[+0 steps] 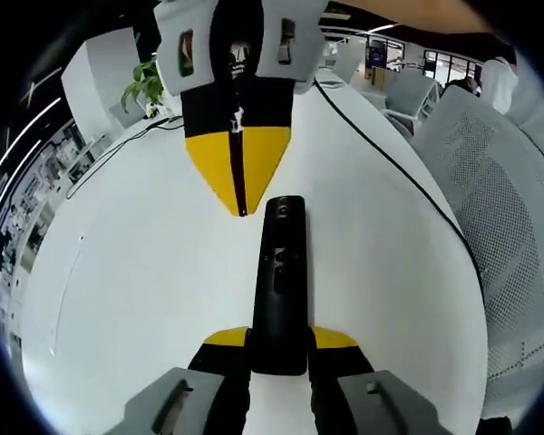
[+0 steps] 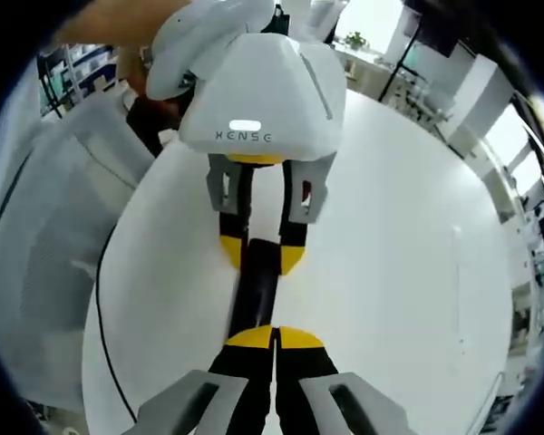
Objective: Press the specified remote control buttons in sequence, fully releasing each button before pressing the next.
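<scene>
Remote (image 1: 279,285): black, slim, lying flat on the white table (image 1: 127,290), well in from every edge. Buttons face up; a round one sits near its far end, smaller ones mid-body.
Left gripper (image 1: 280,340): jaws clamped on the near end of the remote, one yellow-tipped jaw on each side, both touching its flanks. In the right gripper view the same gripper (image 2: 262,251) comes in from the top, white housing above it, holding the remote (image 2: 257,294) by the end away from that camera.
Right gripper (image 2: 274,337): jaws together, yellow tips meeting with only a thin seam between them. The tips sit over the end of the remote nearest that camera; contact with a button cannot be told. In the left gripper view it (image 1: 242,207) points down at the table just beyond the remote's far end, tip close to the round button.
Cable (image 1: 390,159): black, running along the table's right side toward the far edge.
Chair (image 1: 499,190): white mesh back, just past the table's right edge.
Plant (image 1: 145,83): green, at the far left of the table.
</scene>
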The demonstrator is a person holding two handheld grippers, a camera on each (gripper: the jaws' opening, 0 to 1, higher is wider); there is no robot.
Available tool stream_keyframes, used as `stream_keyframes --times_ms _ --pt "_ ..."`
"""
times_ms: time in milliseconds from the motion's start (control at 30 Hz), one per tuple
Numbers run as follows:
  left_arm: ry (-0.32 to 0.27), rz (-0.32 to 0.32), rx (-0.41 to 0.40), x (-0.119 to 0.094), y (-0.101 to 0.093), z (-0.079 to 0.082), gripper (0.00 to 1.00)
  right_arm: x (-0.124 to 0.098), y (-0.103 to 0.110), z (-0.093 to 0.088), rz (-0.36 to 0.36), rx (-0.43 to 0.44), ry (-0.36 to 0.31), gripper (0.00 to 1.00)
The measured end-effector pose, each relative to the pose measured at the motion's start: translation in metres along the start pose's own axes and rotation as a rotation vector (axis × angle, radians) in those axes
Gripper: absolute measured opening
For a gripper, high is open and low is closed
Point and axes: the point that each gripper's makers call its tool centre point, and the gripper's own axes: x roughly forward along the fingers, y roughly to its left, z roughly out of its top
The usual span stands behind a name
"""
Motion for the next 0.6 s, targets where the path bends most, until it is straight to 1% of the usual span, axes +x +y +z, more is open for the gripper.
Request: stream_keyframes --times_ms 300,600 --pt "0.003 -0.002 0.000 0.001 0.001 0.000 0.23 0.009 0.004 -0.005 0.019 0.013 0.006 0.00" --pt "0.000 0.000 0.000 0.001 0.001 0.001 0.23 0.022 0.012 -0.009 0.048 0.022 0.009 0.00"
